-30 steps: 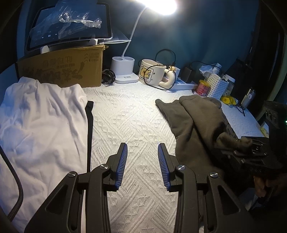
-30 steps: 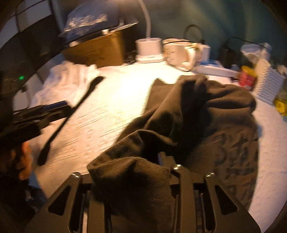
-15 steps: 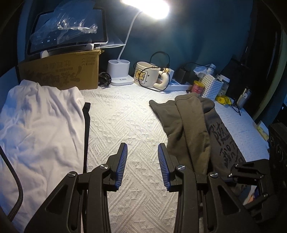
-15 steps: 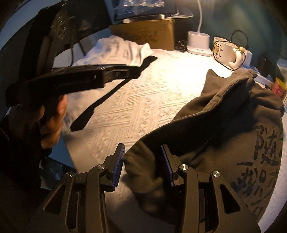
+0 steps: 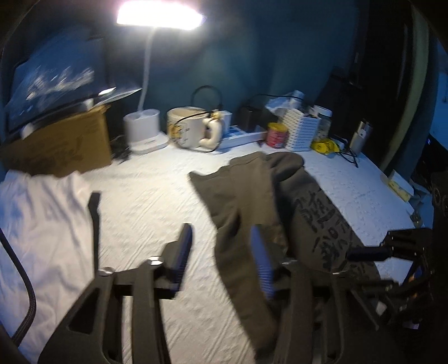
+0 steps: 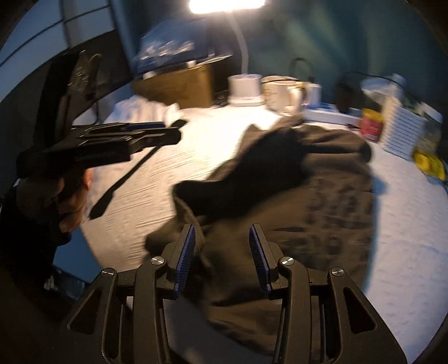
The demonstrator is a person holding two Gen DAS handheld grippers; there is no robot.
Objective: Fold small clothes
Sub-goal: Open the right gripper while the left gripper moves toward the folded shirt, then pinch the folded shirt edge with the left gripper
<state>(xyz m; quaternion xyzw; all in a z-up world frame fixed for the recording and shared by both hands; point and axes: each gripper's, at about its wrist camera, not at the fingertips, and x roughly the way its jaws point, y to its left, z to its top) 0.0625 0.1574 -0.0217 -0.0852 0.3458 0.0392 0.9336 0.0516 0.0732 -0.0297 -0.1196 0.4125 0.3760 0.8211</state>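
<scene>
Shirt [image 6: 322, 173] print blurred; hem behind right claw [image 6: 221, 252].

The scene is being lit by one desk lamp [image 5: 159, 14], blown out to white glare. Corners are being lost to dark fisheye vignetting. Both views are being smeared by motion blur; hard shadows are being cast across the white tablecloth [image 5: 156, 196].

A home desk corner: lit desk lamp [image 5: 145, 84], cartoon mug [image 5: 187, 130], cardboard box [image 5: 64, 148], cluttered containers.
</scene>
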